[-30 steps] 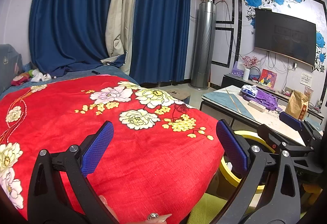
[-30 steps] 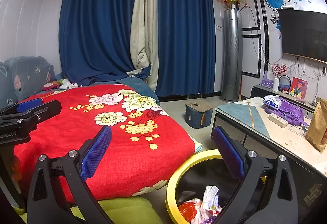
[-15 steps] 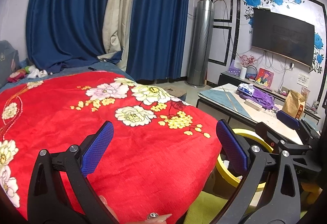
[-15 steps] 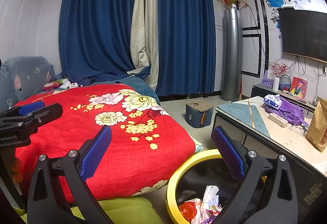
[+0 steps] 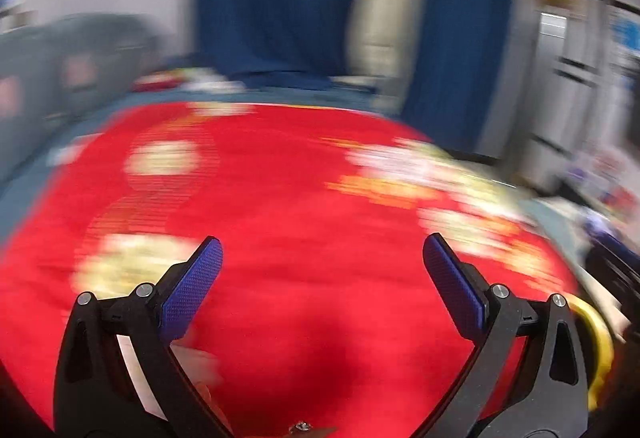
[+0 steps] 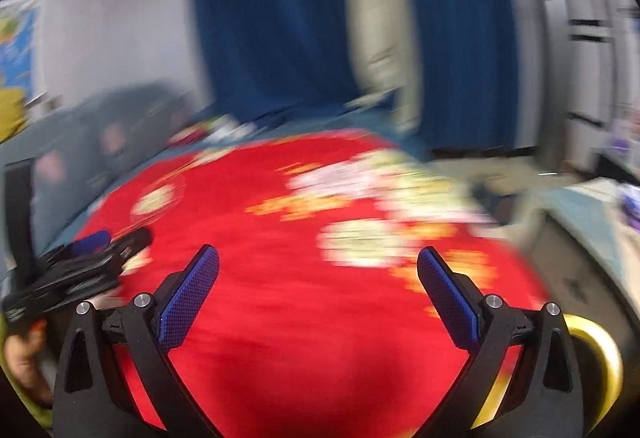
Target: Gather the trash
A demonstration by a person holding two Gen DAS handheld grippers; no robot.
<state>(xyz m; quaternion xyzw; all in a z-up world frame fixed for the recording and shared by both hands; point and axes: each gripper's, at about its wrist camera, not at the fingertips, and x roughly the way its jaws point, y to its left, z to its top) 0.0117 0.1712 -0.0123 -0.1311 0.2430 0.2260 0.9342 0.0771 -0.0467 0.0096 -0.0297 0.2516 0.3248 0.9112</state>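
Both views are smeared by motion blur. My left gripper [image 5: 320,286] is open over a red flowered blanket [image 5: 300,206], nothing between its blue pads. My right gripper [image 6: 316,290] is open too, over the same red flowered blanket [image 6: 280,258], and holds nothing. The yellow rim of the trash bin [image 5: 596,342] shows at the lower right edge of the left wrist view, and the trash bin rim [image 6: 600,354] sits at the right wrist view's lower right. The left gripper [image 6: 80,262] appears at the left of the right wrist view. No loose trash can be made out on the blanket.
Dark blue curtains [image 6: 272,18] with a pale strip hang behind the bed. A grey sofa back [image 5: 72,62] stands at the left. A low table edge [image 6: 592,222] lies at the right, next to the bin. A hand [image 6: 24,358] holds the left gripper.
Both cameras have swung sharply left, away from the table and bin toward the bed and sofa. The bin's inside has dropped out of the right wrist view. Both grippers stay open.
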